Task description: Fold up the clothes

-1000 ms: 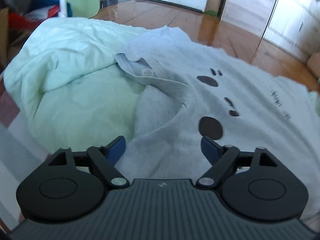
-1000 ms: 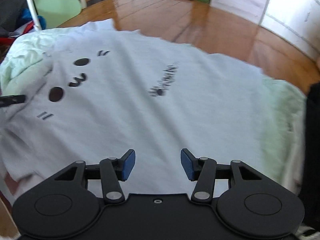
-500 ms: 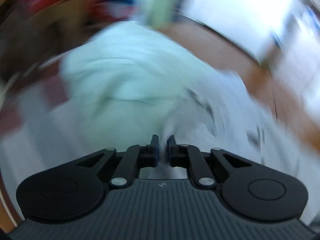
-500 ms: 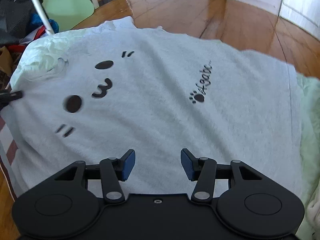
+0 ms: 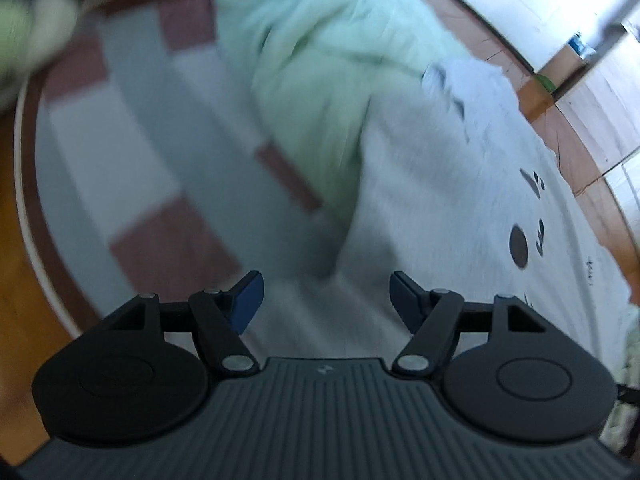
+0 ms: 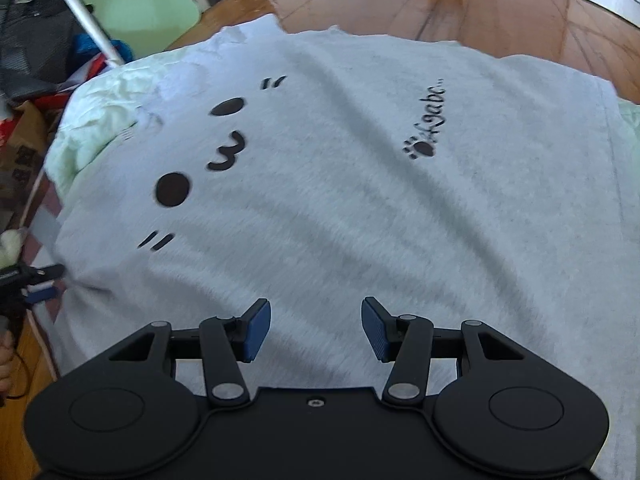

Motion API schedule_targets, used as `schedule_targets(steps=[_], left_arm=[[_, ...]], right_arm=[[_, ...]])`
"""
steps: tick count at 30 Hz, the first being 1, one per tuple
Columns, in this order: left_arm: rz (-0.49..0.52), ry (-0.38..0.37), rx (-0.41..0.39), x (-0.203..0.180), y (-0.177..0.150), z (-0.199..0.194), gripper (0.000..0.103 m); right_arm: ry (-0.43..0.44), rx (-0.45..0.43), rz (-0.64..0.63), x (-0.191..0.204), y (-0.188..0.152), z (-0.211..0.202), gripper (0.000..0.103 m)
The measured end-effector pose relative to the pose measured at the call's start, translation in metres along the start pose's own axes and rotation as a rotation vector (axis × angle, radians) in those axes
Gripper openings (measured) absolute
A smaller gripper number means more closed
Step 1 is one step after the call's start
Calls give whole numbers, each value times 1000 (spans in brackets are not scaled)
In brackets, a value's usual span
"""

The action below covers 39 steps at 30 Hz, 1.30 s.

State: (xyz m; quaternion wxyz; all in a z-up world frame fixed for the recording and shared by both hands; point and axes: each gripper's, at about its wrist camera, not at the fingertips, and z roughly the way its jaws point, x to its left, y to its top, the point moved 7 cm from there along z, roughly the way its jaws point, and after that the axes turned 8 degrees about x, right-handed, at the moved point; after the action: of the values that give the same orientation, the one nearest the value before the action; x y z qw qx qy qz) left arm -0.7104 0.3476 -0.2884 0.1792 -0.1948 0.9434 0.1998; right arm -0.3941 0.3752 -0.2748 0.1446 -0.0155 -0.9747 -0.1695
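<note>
A light grey T-shirt with a black cat face and a paw logo lies spread face up across the bed. My right gripper hovers over its near edge, open, with nothing between the blue pads. My left gripper is over the shirt's left side near the sleeve edge. Its jaws are opening and nothing is pressed between them; this view is blurred. In the right wrist view the left gripper shows at the shirt's left edge.
A pale green cloth lies bunched beyond the shirt's collar side. Under both is a grey, white and red checked cover. Polished wooden floor lies beyond the bed. A white pole and piled items stand far left.
The left gripper shut, then opened again while swinging left and rolling. The shirt went from folded over at the collar to spread flat. The right gripper stayed open and barely moved.
</note>
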Motion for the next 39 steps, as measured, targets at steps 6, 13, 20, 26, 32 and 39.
schedule_targets(steps=[6, 13, 20, 26, 32, 39], left_arm=[[-10, 7, 20, -1, -19, 10, 76], [90, 113, 12, -22, -15, 21, 22], [127, 86, -81, -42, -17, -28, 8], [-21, 46, -63, -13, -34, -75, 8], [-169, 246, 197, 13, -66, -31, 11], [31, 427, -19, -22, -5, -85, 55]], right_arm=[[36, 12, -29, 9, -10, 5, 56], [24, 19, -20, 7, -12, 11, 56], [-5, 12, -39, 3, -14, 2, 56], [19, 2, -39, 0, -14, 1, 56], [-15, 27, -60, -3, -18, 6, 56], [-64, -73, -36, -52, 7, -31, 56]])
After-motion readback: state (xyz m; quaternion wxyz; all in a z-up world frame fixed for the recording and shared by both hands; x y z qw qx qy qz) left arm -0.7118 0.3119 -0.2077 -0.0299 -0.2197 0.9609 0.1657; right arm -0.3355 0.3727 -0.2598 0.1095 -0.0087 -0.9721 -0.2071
